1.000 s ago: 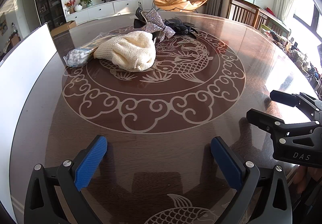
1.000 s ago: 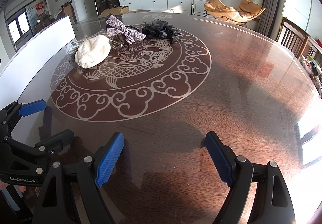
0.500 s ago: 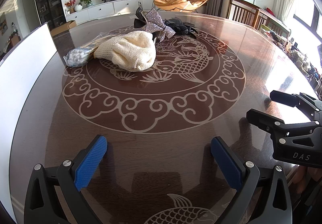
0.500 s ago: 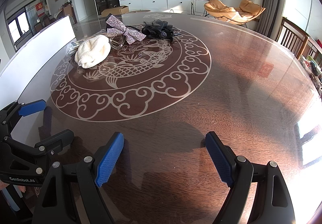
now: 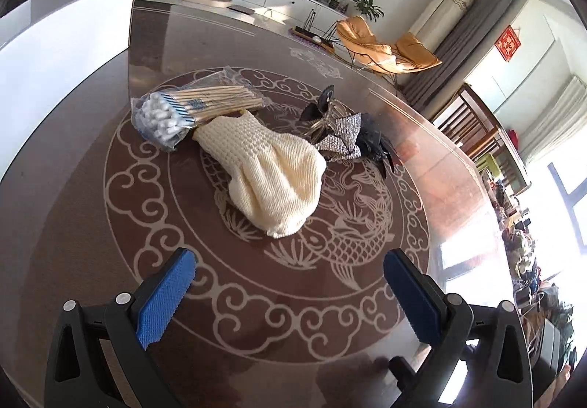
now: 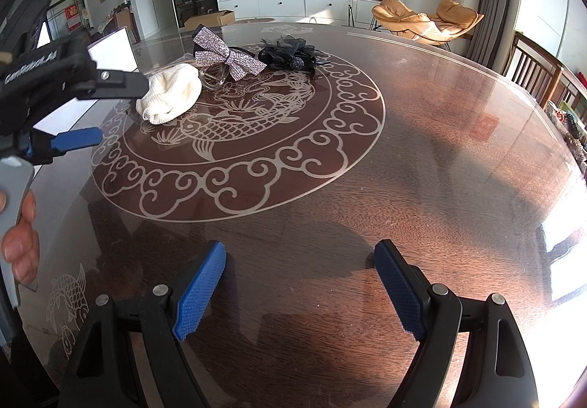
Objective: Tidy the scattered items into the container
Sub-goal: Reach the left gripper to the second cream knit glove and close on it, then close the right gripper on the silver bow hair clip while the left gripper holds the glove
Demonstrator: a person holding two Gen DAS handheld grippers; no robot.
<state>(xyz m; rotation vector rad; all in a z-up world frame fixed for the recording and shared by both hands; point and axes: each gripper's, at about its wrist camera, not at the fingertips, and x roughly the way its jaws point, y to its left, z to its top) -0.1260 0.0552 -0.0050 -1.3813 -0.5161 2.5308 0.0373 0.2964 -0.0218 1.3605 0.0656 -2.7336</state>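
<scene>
A cream knitted hat [image 5: 273, 177] lies on the round wooden table, also in the right wrist view [image 6: 170, 98]. A bag of cotton swabs [image 5: 190, 110] lies beside it on the left. A silver sequin bow [image 6: 229, 57] and a black hair clip [image 6: 290, 55] lie behind it. A white container [image 5: 62, 52] stands at the table's left. My left gripper [image 5: 290, 292] is open and empty, just short of the hat. My right gripper [image 6: 299, 283] is open and empty near the front edge.
The table [image 6: 422, 151] has a carved fish and cloud pattern. Wooden chairs [image 6: 543, 77] stand at its right. A TV cabinet [image 6: 312, 4] and orange lounge chairs [image 6: 425, 21] are far behind.
My left gripper has moved forward and left, lifted and tilted toward the hat and swabs. My right gripper has stayed put. No item has moved.
</scene>
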